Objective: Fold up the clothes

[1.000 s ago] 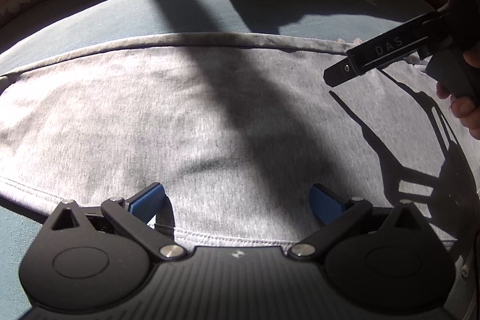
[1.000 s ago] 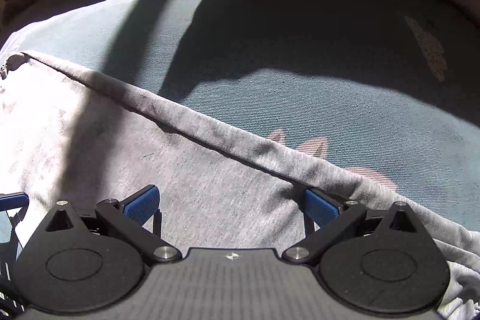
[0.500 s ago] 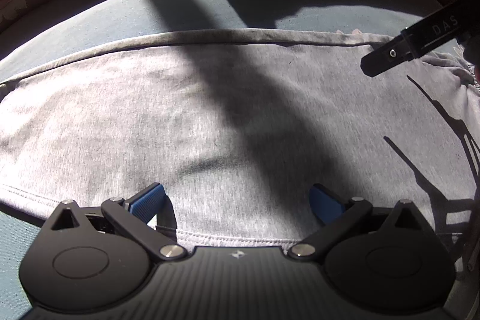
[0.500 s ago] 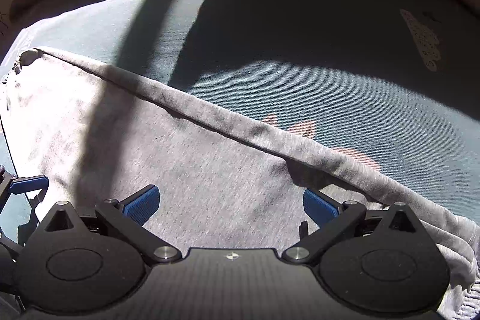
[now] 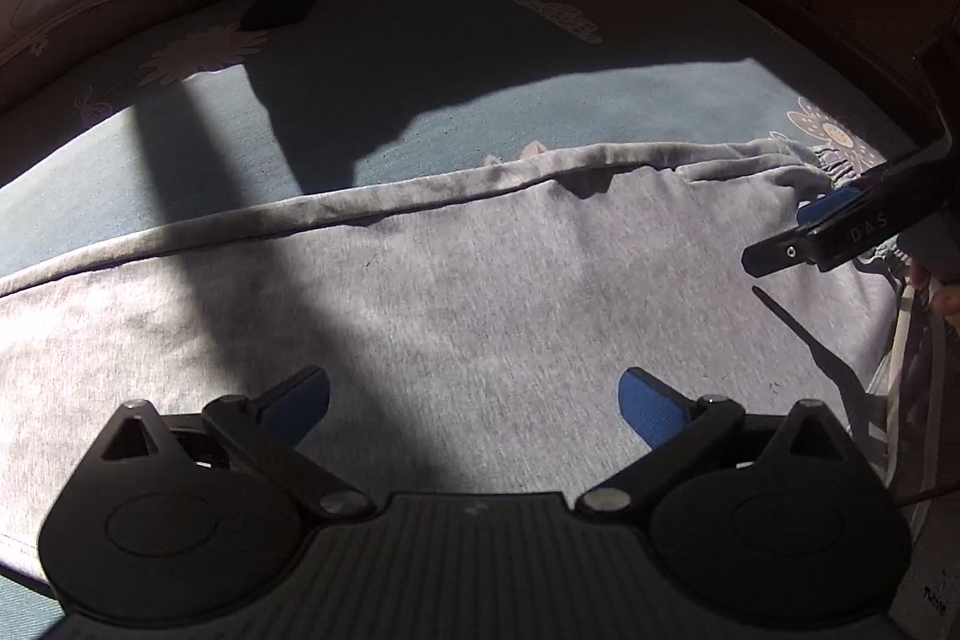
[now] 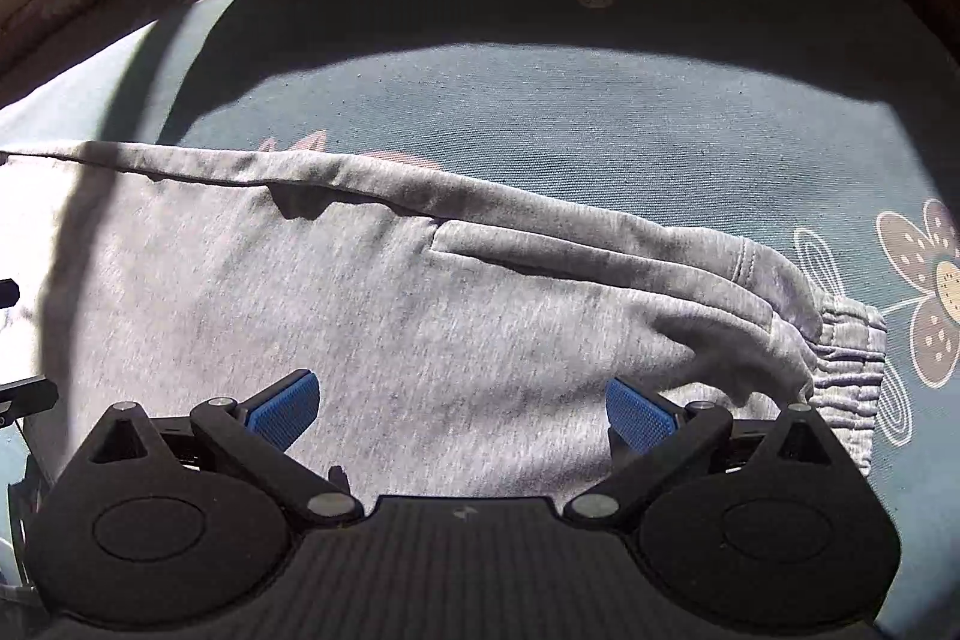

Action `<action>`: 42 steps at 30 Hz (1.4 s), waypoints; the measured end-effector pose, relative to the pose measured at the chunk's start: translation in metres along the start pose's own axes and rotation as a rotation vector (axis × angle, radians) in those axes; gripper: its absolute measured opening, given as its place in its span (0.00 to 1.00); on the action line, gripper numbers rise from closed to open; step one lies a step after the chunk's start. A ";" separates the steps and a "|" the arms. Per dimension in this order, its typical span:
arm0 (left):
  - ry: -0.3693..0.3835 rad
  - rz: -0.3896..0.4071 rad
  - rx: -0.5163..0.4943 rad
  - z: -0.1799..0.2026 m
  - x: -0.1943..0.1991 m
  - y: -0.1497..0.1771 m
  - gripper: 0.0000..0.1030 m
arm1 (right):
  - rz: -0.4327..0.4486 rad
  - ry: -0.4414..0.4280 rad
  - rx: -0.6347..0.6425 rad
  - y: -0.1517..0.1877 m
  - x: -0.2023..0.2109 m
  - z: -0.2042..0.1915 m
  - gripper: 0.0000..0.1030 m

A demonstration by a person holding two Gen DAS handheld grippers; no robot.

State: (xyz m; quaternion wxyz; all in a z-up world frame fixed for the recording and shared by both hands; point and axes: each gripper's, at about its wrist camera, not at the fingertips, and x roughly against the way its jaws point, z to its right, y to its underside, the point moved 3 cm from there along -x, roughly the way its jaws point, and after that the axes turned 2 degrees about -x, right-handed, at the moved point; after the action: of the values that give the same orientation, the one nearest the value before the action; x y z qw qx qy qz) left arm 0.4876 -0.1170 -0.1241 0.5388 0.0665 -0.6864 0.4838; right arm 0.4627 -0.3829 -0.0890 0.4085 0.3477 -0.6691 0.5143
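our grey garment (image 6: pixel 420 304) lies flat on the blue flowered bedsheet (image 6: pixel 600 112), gathered waistband at right, perhaps trousers. both the left gripper (image 5: pixel 474 400) and right gripper (image 6: pixel 459 403) hang over it with jaws apart and empty; "das" shows on the right one.

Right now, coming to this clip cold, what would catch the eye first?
A grey garment spread flat over a teal floral bedsheet fills both views, its gathered elastic waistband bunched at the right end. Hard sunlight throws dark shadow bands across cloth and sheet. Both claws hang open above the fabric, the left claw over the middle and the right claw near the waistband end, holding nothing.
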 end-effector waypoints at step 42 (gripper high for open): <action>0.173 -0.141 -0.161 0.189 0.120 0.121 0.99 | -0.021 0.062 0.203 0.214 0.133 0.012 1.00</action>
State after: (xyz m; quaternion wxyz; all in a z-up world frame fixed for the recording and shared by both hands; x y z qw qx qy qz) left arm 0.2364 -0.1414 -0.0907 0.6322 0.0293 -0.6677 0.3919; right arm 0.2142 -0.3513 -0.0566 0.3968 0.3785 -0.5969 0.5857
